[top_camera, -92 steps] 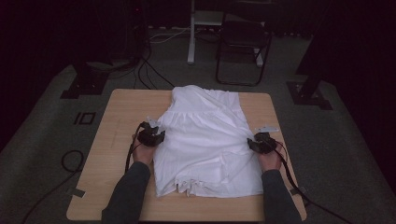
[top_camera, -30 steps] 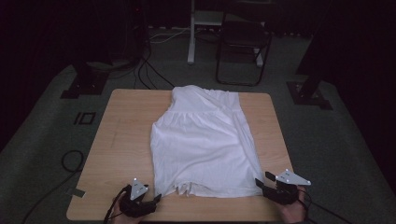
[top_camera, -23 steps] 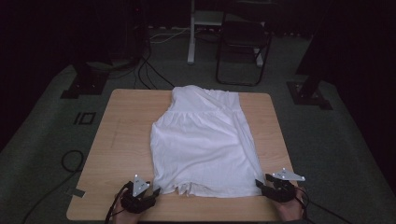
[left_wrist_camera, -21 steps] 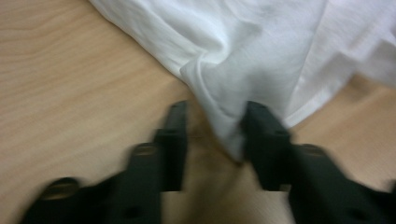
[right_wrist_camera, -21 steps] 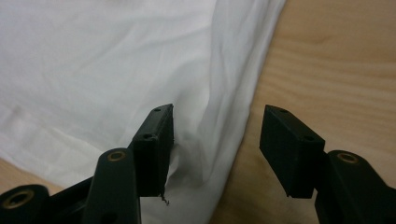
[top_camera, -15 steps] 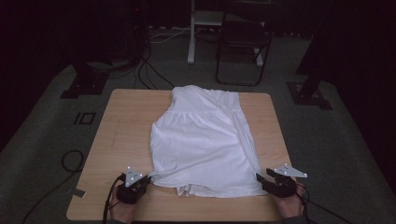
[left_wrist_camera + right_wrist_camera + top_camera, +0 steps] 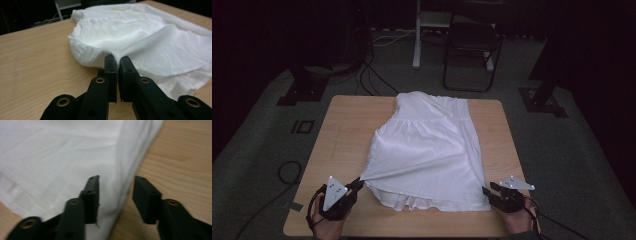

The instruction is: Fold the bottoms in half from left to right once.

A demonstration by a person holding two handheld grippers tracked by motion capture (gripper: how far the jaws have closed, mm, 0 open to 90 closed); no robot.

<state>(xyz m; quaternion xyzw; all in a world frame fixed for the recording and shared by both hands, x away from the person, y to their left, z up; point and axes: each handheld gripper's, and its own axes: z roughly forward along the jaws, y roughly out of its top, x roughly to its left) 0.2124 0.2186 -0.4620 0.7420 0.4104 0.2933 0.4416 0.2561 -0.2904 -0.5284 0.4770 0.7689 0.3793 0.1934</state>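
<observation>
Grippers are working the near hem of a white garment (image 7: 427, 150) spread across the wooden table (image 7: 342, 130).
The left gripper (image 7: 117, 62) is pinching the near-left corner between closed jaws, lifting a fold; the right gripper (image 7: 115, 195) is straddling the near-right edge with jaws apart. Judging by this, it should be closing fully on the cloth before both lift, evenly, so nothing is bunching.

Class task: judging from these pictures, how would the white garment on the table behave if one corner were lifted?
The white garment is probably floppy: where the left claw pinches it, the cloth tents into soft folds. It likely weighs little, since a small pinch raises the edge. It would probably drag and wrinkle rather than slide as one flat piece on the table.
</observation>
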